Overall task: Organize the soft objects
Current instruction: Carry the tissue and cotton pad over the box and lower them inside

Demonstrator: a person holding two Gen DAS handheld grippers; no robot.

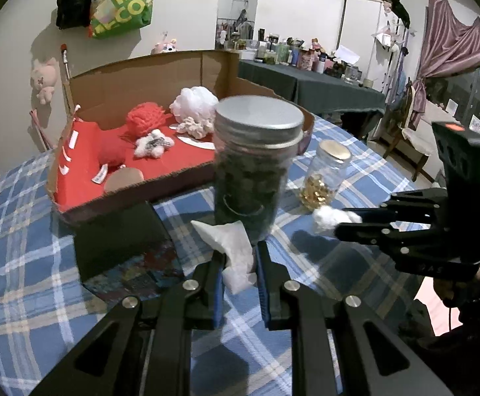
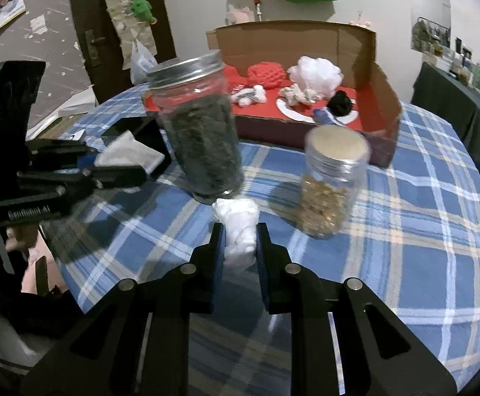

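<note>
While both my grippers are already closed on soft pieces, I judge the pickup step done. My left gripper (image 1: 238, 264) pinches a white tissue (image 1: 231, 244), my right gripper (image 2: 239, 241) pinches a white cotton wad (image 2: 238, 227), both just in front of the dark jar (image 2: 200, 135). Next I must carry them past the jars, without knocking them, to the cardboard box (image 1: 147, 76) behind, then release inside.

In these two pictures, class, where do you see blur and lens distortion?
Left wrist view: the dark jar is smeared, and the box edges bow. Right wrist view: both jars are blurred, the small jar most, and the table rim curves.
</note>
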